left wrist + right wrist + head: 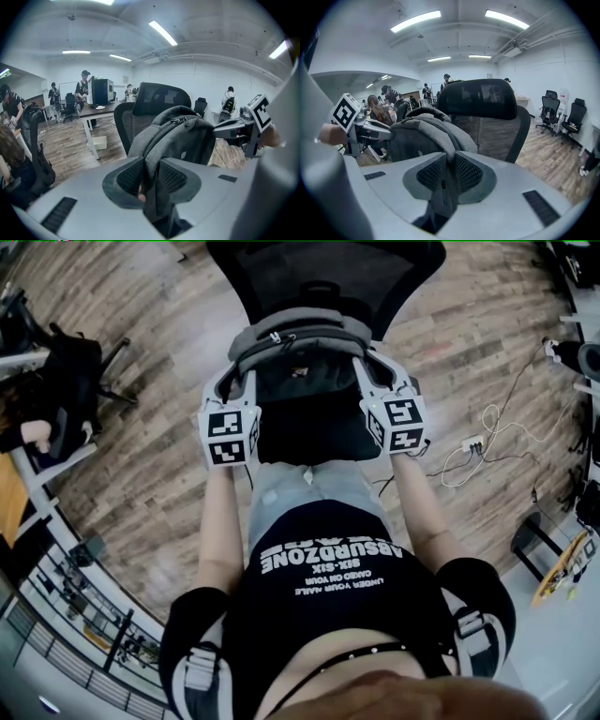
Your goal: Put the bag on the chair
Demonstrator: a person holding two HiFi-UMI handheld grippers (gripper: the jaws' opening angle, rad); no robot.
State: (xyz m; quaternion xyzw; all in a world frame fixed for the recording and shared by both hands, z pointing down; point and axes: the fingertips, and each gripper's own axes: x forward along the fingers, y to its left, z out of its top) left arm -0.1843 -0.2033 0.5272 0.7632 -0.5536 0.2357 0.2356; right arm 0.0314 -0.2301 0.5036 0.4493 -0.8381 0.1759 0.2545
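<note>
A grey backpack [298,337] hangs between my two grippers, just in front of the backrest of a black mesh office chair [323,273] and above its seat. My left gripper [242,371] is shut on the bag's left side. In the left gripper view the textured pads [129,176] pinch a fold of grey fabric of the bag [183,140], with the chair [159,101] behind it. My right gripper [368,362] is shut on the bag's right side. In the right gripper view its pads [433,173] clamp the bag [419,133] before the chair's backrest [487,110].
The floor is wood. White cables and a power strip [476,443] lie to the right of the chair. Another dark chair [75,371] stands at the left. A table [101,110] with people around it stands behind, and more office chairs [562,115] line the far wall.
</note>
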